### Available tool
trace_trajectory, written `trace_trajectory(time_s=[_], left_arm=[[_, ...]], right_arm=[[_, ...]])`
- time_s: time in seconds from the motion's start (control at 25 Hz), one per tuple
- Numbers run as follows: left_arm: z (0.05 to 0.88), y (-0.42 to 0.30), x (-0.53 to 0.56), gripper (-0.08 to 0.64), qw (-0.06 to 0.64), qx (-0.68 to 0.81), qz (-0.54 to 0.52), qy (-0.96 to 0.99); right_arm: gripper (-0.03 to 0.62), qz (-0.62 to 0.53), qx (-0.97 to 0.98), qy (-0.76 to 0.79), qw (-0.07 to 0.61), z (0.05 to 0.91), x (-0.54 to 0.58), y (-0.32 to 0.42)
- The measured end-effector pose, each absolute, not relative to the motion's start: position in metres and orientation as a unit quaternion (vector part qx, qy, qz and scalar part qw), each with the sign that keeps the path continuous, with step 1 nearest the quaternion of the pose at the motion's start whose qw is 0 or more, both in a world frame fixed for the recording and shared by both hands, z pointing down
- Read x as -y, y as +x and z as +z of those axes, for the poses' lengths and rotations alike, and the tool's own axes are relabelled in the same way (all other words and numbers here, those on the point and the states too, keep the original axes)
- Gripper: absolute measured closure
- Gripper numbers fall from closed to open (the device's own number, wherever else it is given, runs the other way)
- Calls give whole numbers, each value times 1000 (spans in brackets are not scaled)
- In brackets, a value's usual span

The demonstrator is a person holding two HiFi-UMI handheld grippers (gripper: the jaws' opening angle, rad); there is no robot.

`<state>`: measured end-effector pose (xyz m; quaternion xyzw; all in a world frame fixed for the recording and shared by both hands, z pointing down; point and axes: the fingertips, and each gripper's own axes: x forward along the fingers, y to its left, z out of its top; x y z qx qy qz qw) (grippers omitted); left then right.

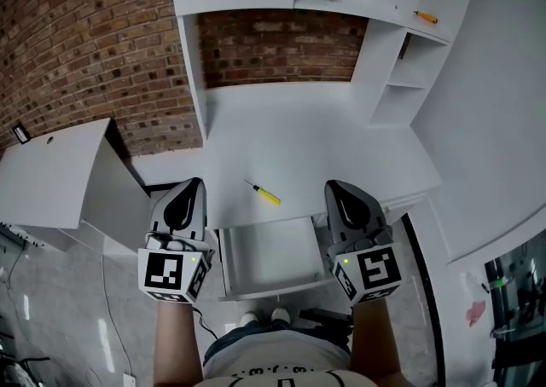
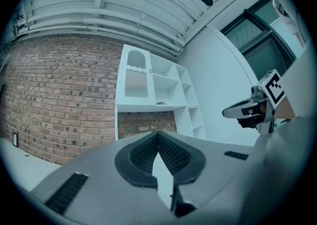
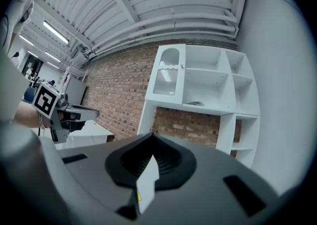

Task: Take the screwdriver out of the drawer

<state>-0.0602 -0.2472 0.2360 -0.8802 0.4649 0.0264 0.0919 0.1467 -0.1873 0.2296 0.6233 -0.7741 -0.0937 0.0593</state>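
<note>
Screwdriver [image 1: 264,193]: out on top of the white desk [image 1: 341,134], near the front edge, not in the drawer. Yellow handle toward the front, thin shaft angled back and to the left.

Brick wall [image 1: 85,53] behind and to the left. White shelf unit [image 1: 386,61] at the desk's back and right side.

Drawer [image 1: 223,268] standing open under the desk's front edge, pale floor showing, set between the two claws.

Left gripper [image 1: 192,185] held level at the front edge, just left of the drawer. Clenched: ribbed pads meeting at the tips, nothing pinched between them, touching nothing. Marker cube toward the person.

Right gripper [image 1: 335,187] likewise level, just right of the drawer. Clenched tight, pads together at the tips, empty, touching nothing.

Screwdriver lying loose between the two claws' tips, apart from both, slightly nearer the left one.

Small orange-handled tool [image 1: 426,16] on an upper right shelf, well apart from everything else.
</note>
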Motion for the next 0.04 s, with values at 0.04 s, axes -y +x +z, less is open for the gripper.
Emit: trace_trajectory(time_s=[0.04], left_arm=[[236,-60,247,546,93,-464,26,-880]], right_arm=[[583,-93,774,624,59,229,187,146]])
